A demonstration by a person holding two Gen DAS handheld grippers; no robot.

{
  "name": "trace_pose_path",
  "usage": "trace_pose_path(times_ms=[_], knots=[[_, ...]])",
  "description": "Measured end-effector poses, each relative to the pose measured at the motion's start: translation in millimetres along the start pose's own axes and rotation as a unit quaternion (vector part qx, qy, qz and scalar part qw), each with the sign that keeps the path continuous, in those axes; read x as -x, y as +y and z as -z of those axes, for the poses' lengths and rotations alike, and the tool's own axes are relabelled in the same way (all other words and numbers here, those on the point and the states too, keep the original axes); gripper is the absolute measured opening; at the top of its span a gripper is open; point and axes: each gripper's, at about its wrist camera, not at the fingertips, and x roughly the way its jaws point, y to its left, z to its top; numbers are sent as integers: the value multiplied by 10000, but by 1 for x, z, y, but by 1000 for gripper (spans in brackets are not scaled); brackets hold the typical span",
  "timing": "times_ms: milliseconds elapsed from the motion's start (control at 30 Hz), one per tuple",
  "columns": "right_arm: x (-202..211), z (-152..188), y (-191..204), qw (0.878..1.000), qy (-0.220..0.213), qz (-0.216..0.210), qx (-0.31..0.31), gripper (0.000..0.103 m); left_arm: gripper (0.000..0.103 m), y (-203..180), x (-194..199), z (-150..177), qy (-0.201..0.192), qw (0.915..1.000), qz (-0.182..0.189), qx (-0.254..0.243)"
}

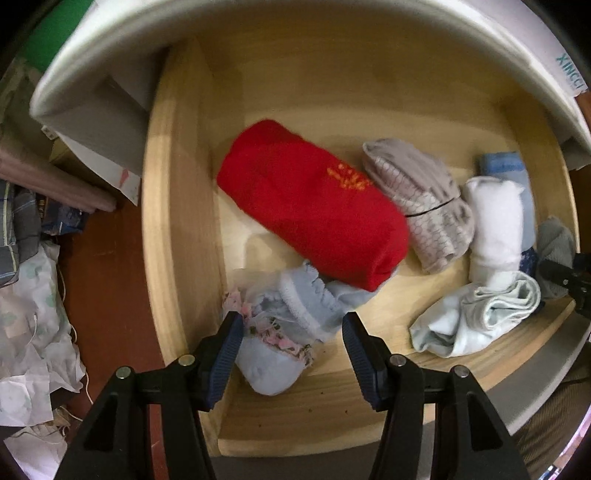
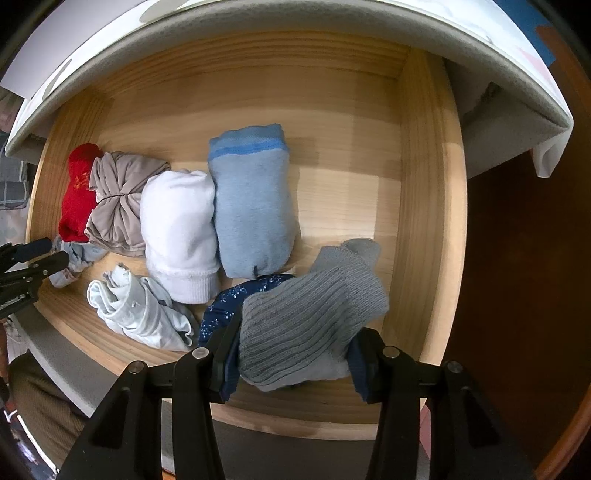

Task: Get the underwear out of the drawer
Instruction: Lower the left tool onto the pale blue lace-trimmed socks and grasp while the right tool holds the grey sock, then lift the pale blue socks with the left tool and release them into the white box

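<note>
An open wooden drawer [image 1: 177,206] holds several rolled garments. My left gripper [image 1: 291,332] is open, its jaws on either side of a light blue piece of underwear with pink floral lace trim [image 1: 273,332] at the drawer's front left. My right gripper [image 2: 291,354] has its jaws against a grey ribbed knit piece [image 2: 306,321] at the front right, over a navy floral piece [image 2: 225,306]. A red roll [image 1: 314,206], a beige patterned roll [image 1: 421,203], a white roll [image 2: 177,232] and a blue roll [image 2: 251,203] lie behind.
A pale mint crumpled garment [image 2: 140,314] lies at the drawer's front middle. A white tabletop edge [image 2: 295,18] overhangs the drawer's back. Crumpled paper and cloth [image 1: 33,295] lie on the brown floor to the left.
</note>
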Motion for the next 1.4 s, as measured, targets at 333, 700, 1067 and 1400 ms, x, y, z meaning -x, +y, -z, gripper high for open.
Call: trace_pose_path(times_ms=[333,700,1067,1400], knots=[[-1,-2,0,10000,8,22,6,46,62,-25,-21,-12,397,9967,-444,-549],[-1,-3,-4,9999,14,-109,-81,47,59,-47,-33,-14,544,9963,-416,-522],[-1,-4,-14,9997,8,-188,-163,47,24,-12,-29,13,332,9993,150,2],[0,-5,-20,9996,-1,-166,-219,47,22,0,-3,38,-124,9987,441,242]])
